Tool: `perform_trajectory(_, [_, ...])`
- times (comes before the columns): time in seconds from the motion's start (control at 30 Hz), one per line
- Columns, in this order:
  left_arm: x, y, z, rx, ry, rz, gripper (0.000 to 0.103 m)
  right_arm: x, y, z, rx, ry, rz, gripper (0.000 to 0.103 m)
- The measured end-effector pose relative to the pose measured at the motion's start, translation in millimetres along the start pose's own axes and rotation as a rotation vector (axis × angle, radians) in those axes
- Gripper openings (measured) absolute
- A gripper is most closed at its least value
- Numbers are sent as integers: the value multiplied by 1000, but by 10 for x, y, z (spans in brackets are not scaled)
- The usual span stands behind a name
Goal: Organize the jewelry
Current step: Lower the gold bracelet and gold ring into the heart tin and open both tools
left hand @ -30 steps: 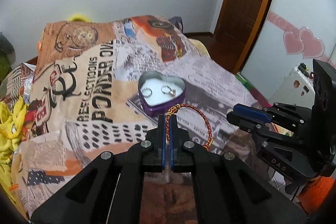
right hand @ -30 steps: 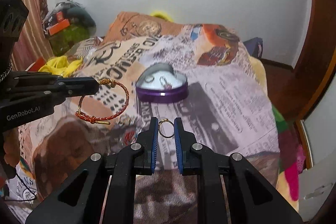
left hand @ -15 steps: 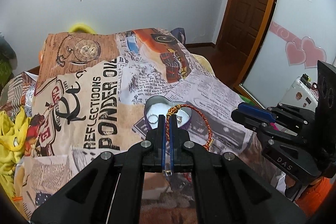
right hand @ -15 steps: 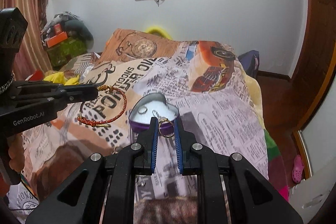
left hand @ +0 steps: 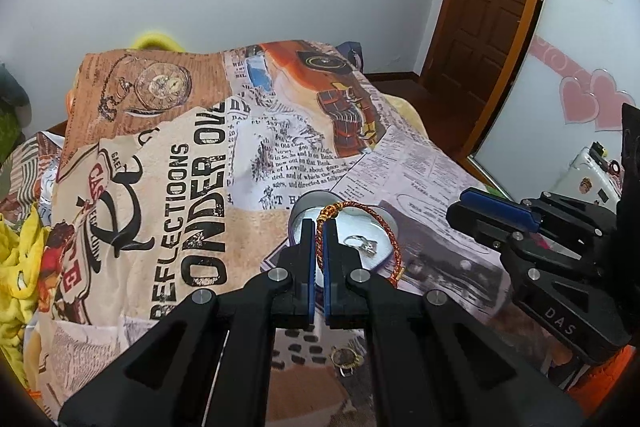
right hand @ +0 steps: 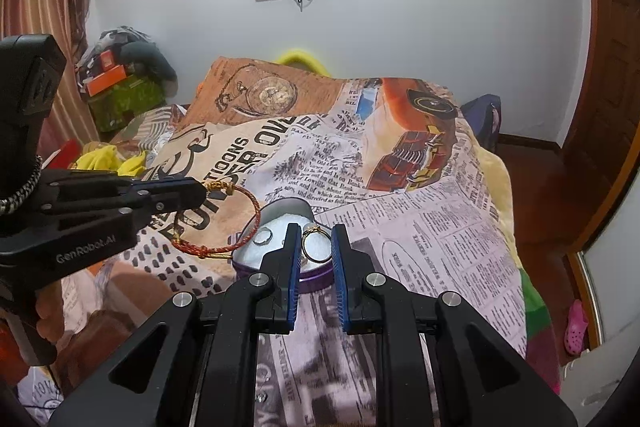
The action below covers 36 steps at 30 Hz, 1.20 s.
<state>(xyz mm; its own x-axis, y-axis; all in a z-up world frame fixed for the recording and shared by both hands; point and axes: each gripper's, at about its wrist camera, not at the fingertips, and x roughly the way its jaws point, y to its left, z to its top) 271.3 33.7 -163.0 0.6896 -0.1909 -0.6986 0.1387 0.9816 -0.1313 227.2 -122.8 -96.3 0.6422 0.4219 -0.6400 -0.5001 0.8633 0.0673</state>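
1. The left gripper (left hand: 319, 227) pinched a red bracelet (left hand: 370, 217) over the heart tin (right hand: 316, 277).
2. The right gripper (right hand: 316, 239) clamped a gold ring (right hand: 314, 247) above that tin on the bedspread (right hand: 440, 239).

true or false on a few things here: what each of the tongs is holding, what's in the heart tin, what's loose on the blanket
1. The left tongs are shut on a red and gold bracelet. True.
2. The right tongs hold nothing. False: a gold ring sits between their fingers, over the heart tin.
3. The heart tin has rings in it. True: one silver ring shows in the right wrist view and a stone-set ring in the left.
4. The tin has its lid on. False: it is open, its white inside showing.
5. A small gold piece lies loose on the blanket. True, below the left tongs in their view.
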Motion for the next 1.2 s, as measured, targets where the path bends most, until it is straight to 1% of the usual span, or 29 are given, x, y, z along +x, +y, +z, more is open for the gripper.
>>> perform_trajectory(0.37, [412, 95, 7, -7, 61, 0, 1, 385, -45, 27, -1, 47, 26, 13])
perform_trajectory(0.57, [592, 121, 3, -9, 94, -12, 1, 595, -92, 35, 9, 91, 45, 13])
perform_trajectory(0.77, [655, 96, 37, 5, 91, -13, 1, 717, -96, 39, 2, 122, 58, 13])
perform_trajectory(0.97, [719, 70, 20, 24, 108, -16, 1, 804, -90, 33, 2, 143, 63, 13])
perform_trajectory(1.2, [719, 64, 5, 30, 115, -23, 1, 883, -89, 2, 1, 182, 70, 14])
